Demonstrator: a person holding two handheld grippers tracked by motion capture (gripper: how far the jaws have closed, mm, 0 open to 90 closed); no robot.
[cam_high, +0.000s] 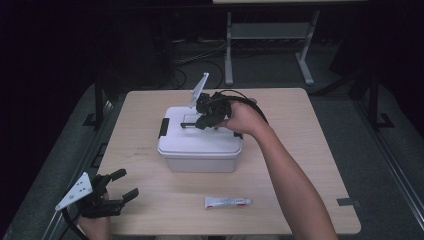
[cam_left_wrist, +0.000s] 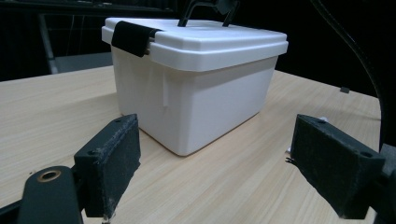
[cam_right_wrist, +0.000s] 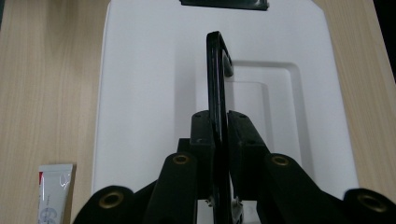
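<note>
— White plastic, the storage box (cam_high: 200, 150) sits at the middle of the worktop (cam_high: 310, 165), lid (cam_right_wrist: 140, 93) down, its black carry handle (cam_right_wrist: 215, 84) standing upright off the lid.

— And who has hold of it?

— The right gripper (cam_right_wrist: 218, 126). Its pads are pressed together on the handle bar, which runs straight up between them in the right gripper view. So the grasp looks made; I judge the lift, or whatever move of the box follows, is still to come, since the box rests flat on the wood.

— Is the lid locked?

— A black latch (cam_left_wrist: 133, 37) at the box's 9 o'clock end lies folded over the rim. The far end I cannot tell.

— The other hand?

— The left gripper (cam_high: 117, 192) rests near the 7 o'clock corner of the worktop, jaws spread wide, nothing between them, aimed at the box from well apart.

— Anything else around?

— A small white tube (cam_high: 227, 201) lies at 6 o'clock from the box, near the front edge, apart from it. It would only matter if the box is dragged toward the person. Beyond the worktop at 12 o'clock, a metal frame (cam_high: 270, 35) and cables (cam_high: 200, 60) lie on the dark floor.
</note>
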